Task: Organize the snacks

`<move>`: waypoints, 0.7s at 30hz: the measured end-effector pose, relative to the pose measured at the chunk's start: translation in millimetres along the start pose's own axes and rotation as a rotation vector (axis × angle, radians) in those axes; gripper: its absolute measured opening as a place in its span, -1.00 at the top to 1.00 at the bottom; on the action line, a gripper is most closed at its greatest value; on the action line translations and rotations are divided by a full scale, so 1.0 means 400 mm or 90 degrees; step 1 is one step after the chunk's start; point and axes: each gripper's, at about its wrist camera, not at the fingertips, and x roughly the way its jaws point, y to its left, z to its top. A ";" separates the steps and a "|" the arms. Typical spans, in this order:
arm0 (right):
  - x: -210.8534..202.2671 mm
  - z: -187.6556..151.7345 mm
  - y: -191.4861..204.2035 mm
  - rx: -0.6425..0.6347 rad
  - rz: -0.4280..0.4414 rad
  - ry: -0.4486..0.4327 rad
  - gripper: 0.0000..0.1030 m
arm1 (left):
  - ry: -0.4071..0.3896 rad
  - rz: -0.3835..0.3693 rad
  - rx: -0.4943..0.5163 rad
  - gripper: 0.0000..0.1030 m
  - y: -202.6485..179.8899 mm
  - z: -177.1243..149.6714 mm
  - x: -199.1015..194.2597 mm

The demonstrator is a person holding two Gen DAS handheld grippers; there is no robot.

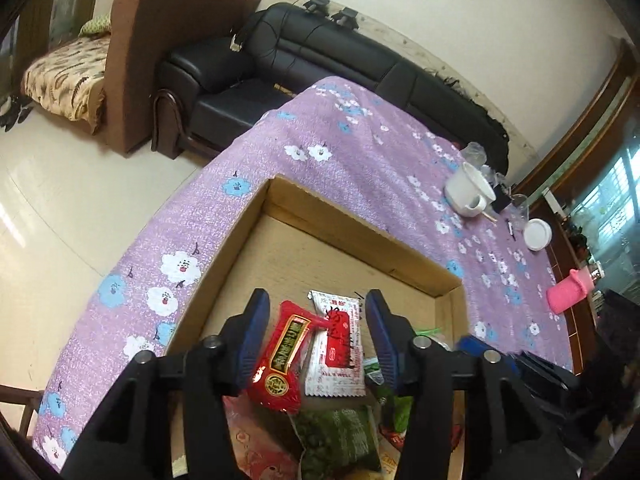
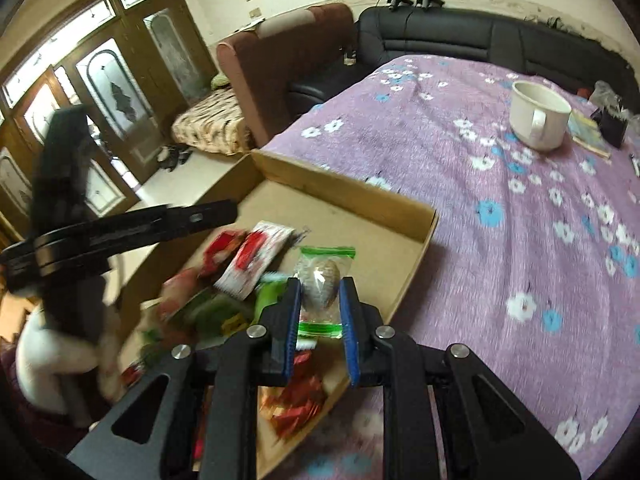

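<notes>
- Your left gripper hangs over the cardboard box with its jaws spread wide and nothing between the pads.
- Below that gap lie a red packet and a white packet, side by side and overlapping at their edges; a green packet lies just below them.
- Your right gripper has its jaws closed on a clear packet with green ends, a round brownish snack showing inside it.
- That packet sits over the box, near its right wall, above the heap of snacks; the heap is blurred here.
- The box rests on a purple flowered cloth.
- A white mug stands well apart from the box, farther up the cloth; the left view also shows a white lid and a pink object at the cloth's edge.
</notes>
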 end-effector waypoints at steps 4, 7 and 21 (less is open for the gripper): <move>-0.018 0.010 -0.021 0.015 -0.003 -0.016 0.37 | -0.024 -0.009 0.015 -0.04 -0.021 -0.013 -0.046; -0.070 -0.009 -0.039 0.033 -0.004 -0.036 0.17 | -0.052 -0.013 0.035 -0.07 -0.056 -0.032 -0.087; -0.316 -0.276 -0.136 0.118 -0.044 -0.100 -0.10 | -0.290 0.152 0.190 -0.65 -0.408 -0.283 -0.296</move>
